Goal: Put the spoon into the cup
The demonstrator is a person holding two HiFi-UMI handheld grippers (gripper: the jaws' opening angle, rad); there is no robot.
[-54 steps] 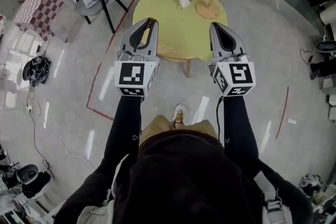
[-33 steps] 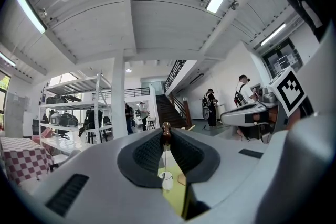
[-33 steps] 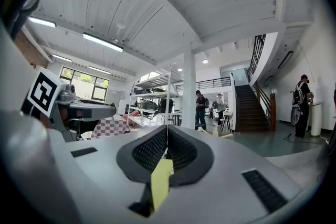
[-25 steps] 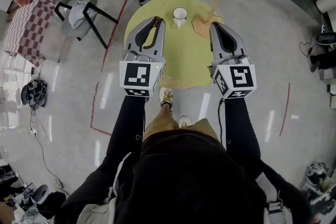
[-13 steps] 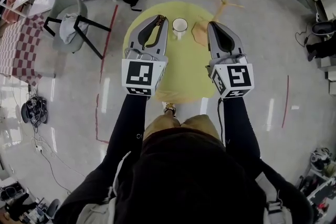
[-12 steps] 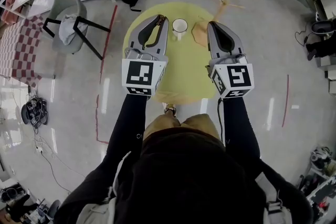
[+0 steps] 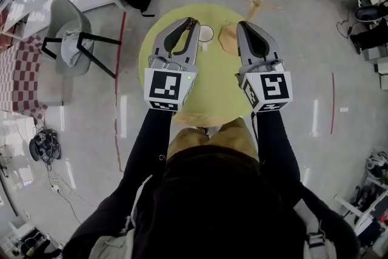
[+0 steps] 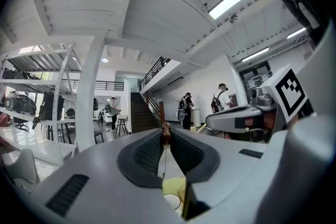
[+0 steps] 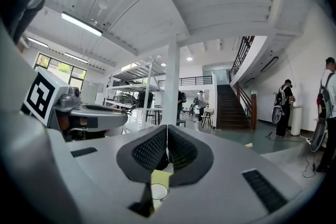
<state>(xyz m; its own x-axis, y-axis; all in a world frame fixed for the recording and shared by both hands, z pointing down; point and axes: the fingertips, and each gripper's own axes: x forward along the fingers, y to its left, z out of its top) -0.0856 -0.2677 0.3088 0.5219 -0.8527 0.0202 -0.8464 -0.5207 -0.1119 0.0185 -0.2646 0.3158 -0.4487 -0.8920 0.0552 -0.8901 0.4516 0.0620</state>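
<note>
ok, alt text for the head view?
Seen from above, a person holds the left tool and right tool, jaws together, over a round yellow table, with a white cup between their tips. A grey chair stands on the floor at left.

I can read no words, numbers or brand names anywhere. In the head view's middle, the cube (image 7: pixel 166 87) on my left gripper (image 7: pixel 193 22) and its twin on my right gripper (image 7: pixel 240 25) show only black-and-white square codes.
</note>
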